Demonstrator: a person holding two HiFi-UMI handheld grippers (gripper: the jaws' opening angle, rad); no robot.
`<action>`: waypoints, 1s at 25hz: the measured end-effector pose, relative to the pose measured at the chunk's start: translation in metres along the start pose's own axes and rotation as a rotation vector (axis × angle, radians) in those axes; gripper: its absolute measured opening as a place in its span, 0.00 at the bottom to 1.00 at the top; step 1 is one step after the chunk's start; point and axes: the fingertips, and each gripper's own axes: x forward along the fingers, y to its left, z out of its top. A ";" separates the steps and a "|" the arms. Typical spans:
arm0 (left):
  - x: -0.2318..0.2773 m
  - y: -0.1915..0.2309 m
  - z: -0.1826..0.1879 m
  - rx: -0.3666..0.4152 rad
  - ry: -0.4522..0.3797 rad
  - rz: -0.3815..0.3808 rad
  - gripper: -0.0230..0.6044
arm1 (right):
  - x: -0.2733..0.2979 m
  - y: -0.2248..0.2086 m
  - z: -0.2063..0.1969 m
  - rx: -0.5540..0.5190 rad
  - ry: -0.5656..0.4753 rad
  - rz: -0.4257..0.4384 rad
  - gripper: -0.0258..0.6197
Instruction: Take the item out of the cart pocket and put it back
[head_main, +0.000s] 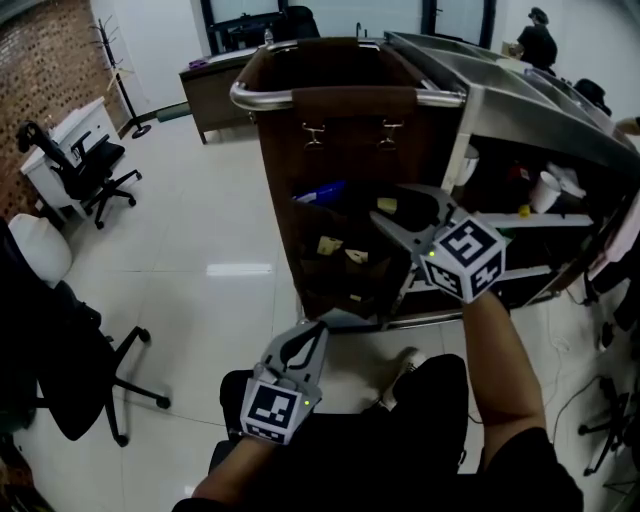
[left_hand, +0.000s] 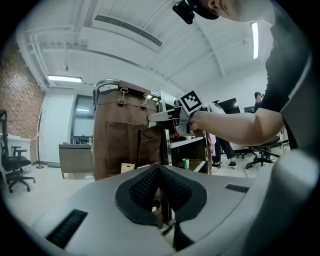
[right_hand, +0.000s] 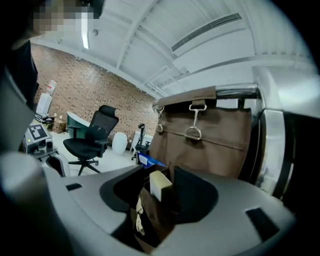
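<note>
A brown fabric cart bag hangs from a metal rail, with pockets on its front. My right gripper is at an upper pocket, jaws spread wide. A pale yellow item sticks up out of the brown pocket between the jaws; the pads do not visibly press on it. A blue item and small pale tags sit in neighbouring pockets. My left gripper hangs low in front of the cart's base, shut and empty. The left gripper view shows the bag and the right gripper reaching into it.
Metal cart shelves run along the right, with a white cup on one. Black office chairs stand at the left, another chair close by. A desk is at the back. A person stands far right.
</note>
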 end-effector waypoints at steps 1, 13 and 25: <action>-0.001 0.000 -0.001 0.000 0.000 0.001 0.04 | 0.002 0.001 -0.003 -0.011 0.016 0.014 0.37; 0.001 -0.001 -0.003 -0.011 0.008 -0.005 0.04 | 0.004 0.001 -0.015 -0.099 0.067 0.119 0.22; -0.007 -0.005 0.006 -0.005 -0.011 -0.003 0.04 | -0.029 -0.024 0.051 0.072 -0.078 0.019 0.19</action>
